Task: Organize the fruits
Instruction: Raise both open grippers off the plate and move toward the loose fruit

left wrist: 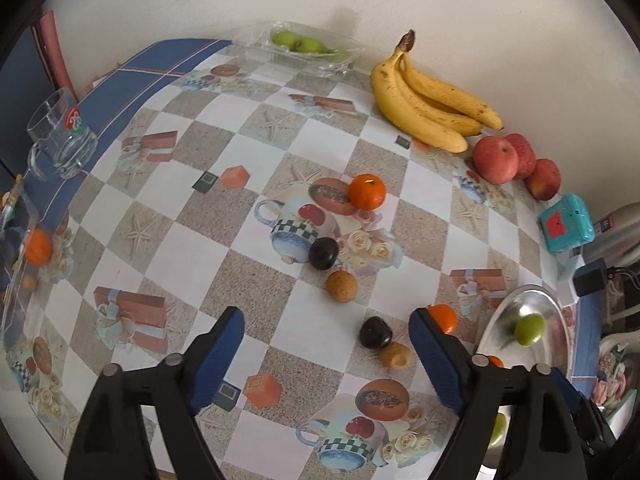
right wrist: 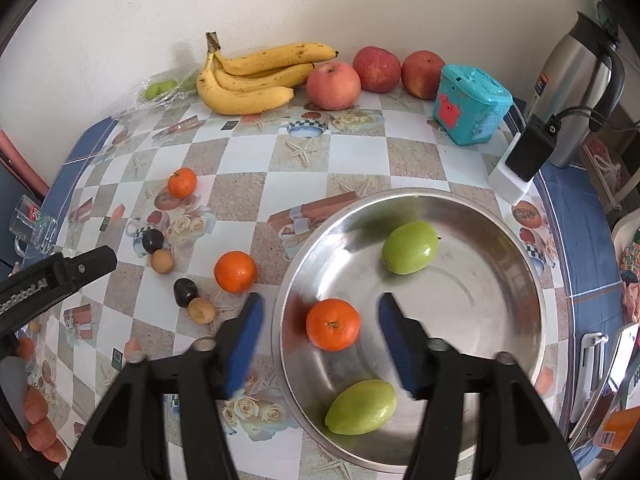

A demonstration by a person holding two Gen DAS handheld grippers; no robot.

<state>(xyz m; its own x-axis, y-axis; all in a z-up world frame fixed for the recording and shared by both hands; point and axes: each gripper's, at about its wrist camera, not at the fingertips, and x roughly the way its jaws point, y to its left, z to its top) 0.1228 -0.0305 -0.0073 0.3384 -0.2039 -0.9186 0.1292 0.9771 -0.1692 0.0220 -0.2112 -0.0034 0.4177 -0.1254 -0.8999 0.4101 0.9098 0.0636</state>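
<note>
Both tongs apart, gripping nothing. Left gripper (left wrist: 326, 334) nearer the loose fruit: dark plum (left wrist: 375, 333) just ahead, toward its right finger. Right gripper (right wrist: 320, 320) over the steel bowl (right wrist: 516, 240), straddling the released orange (right wrist: 333, 324).

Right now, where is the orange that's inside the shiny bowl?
In the right wrist view, the orange sits in the metal bowl on its left side, between two green fruits.

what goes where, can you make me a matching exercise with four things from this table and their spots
Things:
1. banana bunch
2. green fruit
3. glass mug
4. teal box

Places:
a. inside the steel bowl
b. on the blue border of the tablecloth
c. against the wall, beside the red apples
d. next to the steel kettle

Pairs: 1-c, 2-a, 3-b, 4-d
</note>
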